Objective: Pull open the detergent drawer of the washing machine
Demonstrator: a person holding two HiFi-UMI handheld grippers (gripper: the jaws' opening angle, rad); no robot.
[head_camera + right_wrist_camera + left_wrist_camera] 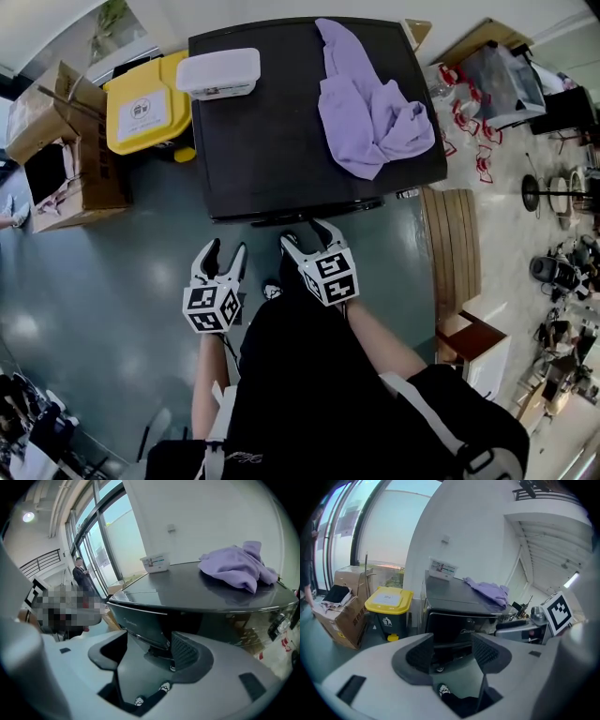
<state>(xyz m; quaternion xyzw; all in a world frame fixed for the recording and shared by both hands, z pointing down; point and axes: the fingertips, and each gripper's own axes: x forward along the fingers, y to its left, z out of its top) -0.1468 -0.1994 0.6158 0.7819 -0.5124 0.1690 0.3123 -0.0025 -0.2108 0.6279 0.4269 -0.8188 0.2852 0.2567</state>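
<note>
The dark washing machine (pixel 309 122) stands right in front of me, seen from above in the head view. Its upper front strip with the detergent drawer face (pixel 133 616) lies flush, not pulled out. My right gripper (pixel 307 234) is open, its jaws close to the machine's front edge and aimed at that strip (pixel 147 651). My left gripper (pixel 226 251) is also open and empty, held a little further back and to the left, facing the machine's front (pixel 459 625). Nothing sits between the jaws of either gripper (pixel 452 651).
A purple cloth (pixel 370 112) and a white box (pixel 220 73) lie on the machine's top. A yellow-lidded bin (pixel 150 112) and cardboard boxes (pixel 66 150) stand to the left, a wooden slatted bench (pixel 455 244) to the right. A person (pixel 80 571) stands by the far windows.
</note>
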